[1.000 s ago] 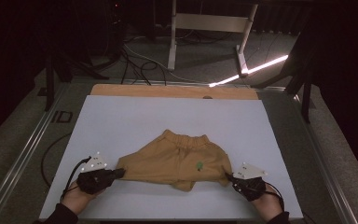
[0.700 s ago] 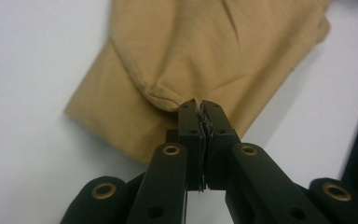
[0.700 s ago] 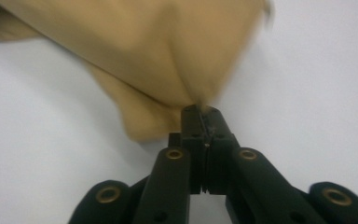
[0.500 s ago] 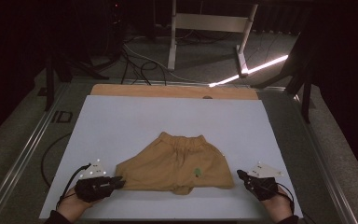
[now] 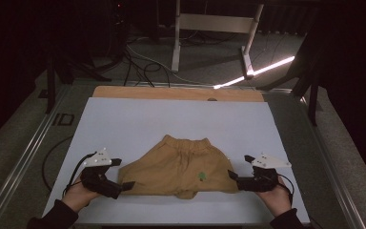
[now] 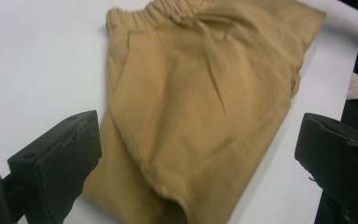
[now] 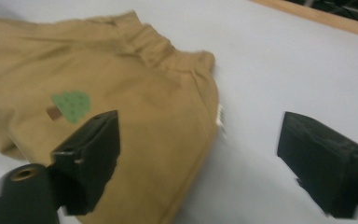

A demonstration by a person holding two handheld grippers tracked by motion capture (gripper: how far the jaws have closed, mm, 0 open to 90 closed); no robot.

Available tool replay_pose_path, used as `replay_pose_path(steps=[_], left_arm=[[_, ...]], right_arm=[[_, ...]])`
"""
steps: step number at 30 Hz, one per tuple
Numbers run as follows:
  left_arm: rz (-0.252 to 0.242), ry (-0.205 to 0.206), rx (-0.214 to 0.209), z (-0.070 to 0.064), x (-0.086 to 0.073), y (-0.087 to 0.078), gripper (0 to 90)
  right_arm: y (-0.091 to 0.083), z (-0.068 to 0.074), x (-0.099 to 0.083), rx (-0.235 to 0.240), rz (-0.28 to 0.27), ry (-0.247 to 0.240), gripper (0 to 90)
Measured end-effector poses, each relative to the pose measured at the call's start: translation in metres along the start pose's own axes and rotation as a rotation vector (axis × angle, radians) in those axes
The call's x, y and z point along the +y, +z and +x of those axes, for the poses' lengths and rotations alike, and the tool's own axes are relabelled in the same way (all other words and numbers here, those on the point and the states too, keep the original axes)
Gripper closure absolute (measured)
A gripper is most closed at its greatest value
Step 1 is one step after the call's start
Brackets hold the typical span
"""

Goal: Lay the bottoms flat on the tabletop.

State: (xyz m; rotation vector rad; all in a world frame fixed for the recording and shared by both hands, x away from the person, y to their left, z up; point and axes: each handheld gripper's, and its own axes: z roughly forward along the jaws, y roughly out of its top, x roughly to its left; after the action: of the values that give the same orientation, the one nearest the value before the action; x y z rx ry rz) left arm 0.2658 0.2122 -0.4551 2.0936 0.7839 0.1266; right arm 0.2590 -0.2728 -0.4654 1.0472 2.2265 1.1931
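Note:
A pair of tan shorts (image 5: 181, 164) lies flat on the white table top (image 5: 171, 121), waistband toward the far side, with a small green tree patch (image 5: 202, 176) on one leg. My left gripper (image 5: 122, 173) is open at the shorts' left hem, jaws wide apart. In the left gripper view the shorts (image 6: 200, 93) spread between and beyond the open left gripper (image 6: 198, 154). My right gripper (image 5: 239, 167) is open at the right edge. In the right gripper view, the open right gripper (image 7: 205, 158) straddles the side seam of the shorts (image 7: 135, 93), near the tree patch (image 7: 72, 105).
A wooden strip (image 5: 171, 93) runs along the table's far edge. A metal rail (image 5: 24, 162) borders the left side. Behind the table stand a white frame (image 5: 214, 24), floor cables (image 5: 143, 62) and a bright light strip (image 5: 262, 71).
Both grippers have let go of the shorts' side edges and opened. They drew slightly back toward the person, and the shorts settled flat on the table.

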Motion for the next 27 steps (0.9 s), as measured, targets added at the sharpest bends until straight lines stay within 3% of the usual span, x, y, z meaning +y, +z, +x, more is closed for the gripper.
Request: replay_pose_path(steps=[7, 20, 27], left_arm=[[-0.005, 0.029, 0.009, 0.006, 0.022, 0.006, 1.2], [-0.007, 0.050, 0.045, 0.018, 0.050, 0.025, 1.2], [-0.006, 0.029, 0.071, 0.028, 0.062, 0.038, 1.2]], right_arm=[[0.016, 0.000, 0.015, 0.016, -0.003, -0.016, 9.9], [0.044, -0.002, 0.040, -0.001, -0.006, -0.061, 9.9], [0.060, -0.007, 0.050, 0.014, -0.013, -0.072, 10.2]])
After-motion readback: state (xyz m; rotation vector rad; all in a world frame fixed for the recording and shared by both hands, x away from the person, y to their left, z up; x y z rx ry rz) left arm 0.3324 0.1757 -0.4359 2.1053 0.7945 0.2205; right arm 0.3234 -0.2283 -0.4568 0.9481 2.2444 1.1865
